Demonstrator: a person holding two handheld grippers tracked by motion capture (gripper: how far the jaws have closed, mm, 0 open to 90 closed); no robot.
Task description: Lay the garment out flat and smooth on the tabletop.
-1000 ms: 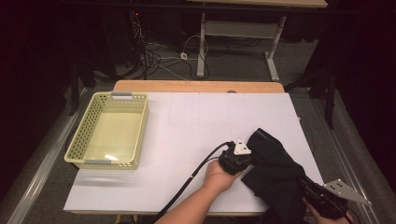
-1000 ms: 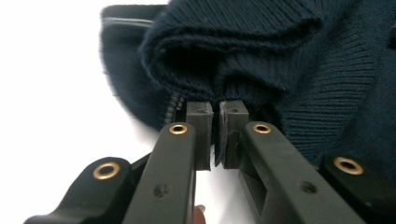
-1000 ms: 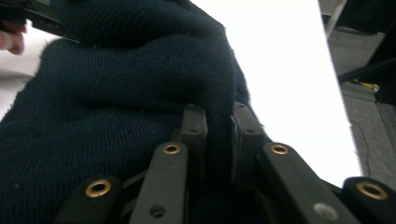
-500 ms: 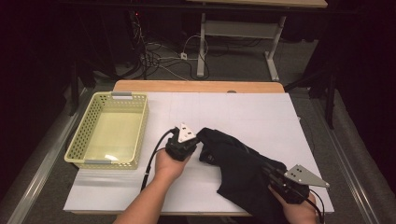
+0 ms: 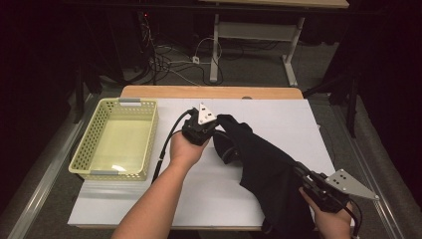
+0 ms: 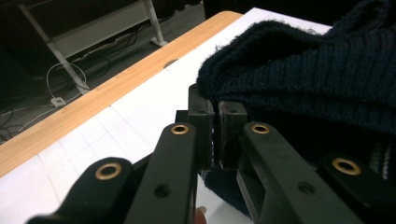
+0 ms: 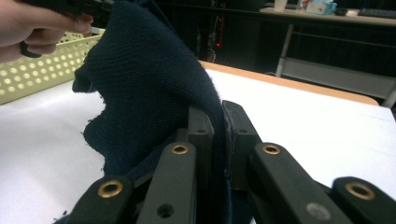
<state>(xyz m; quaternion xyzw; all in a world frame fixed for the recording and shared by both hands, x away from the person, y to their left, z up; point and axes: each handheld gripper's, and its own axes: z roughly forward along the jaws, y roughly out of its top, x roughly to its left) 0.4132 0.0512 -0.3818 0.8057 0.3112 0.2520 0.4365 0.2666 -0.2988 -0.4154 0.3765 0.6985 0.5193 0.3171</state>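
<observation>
Carrying is the step in hand: a dark knit garment (image 5: 263, 169) hangs stretched between two grippers above the white table (image 5: 209, 189). The left gripper (image 5: 201, 130) has its jaws pinched tight on one edge of the cloth near the table's middle; the right gripper (image 5: 318, 185) is likewise clamped on another edge at the near right corner. The next move probably calls for swinging both hands together toward the yellow perforated basket (image 5: 84, 149) at the left, keeping the cloth clear of its rim. Nothing lies between; cables and a desk frame (image 5: 249, 35) stand beyond the table.
</observation>
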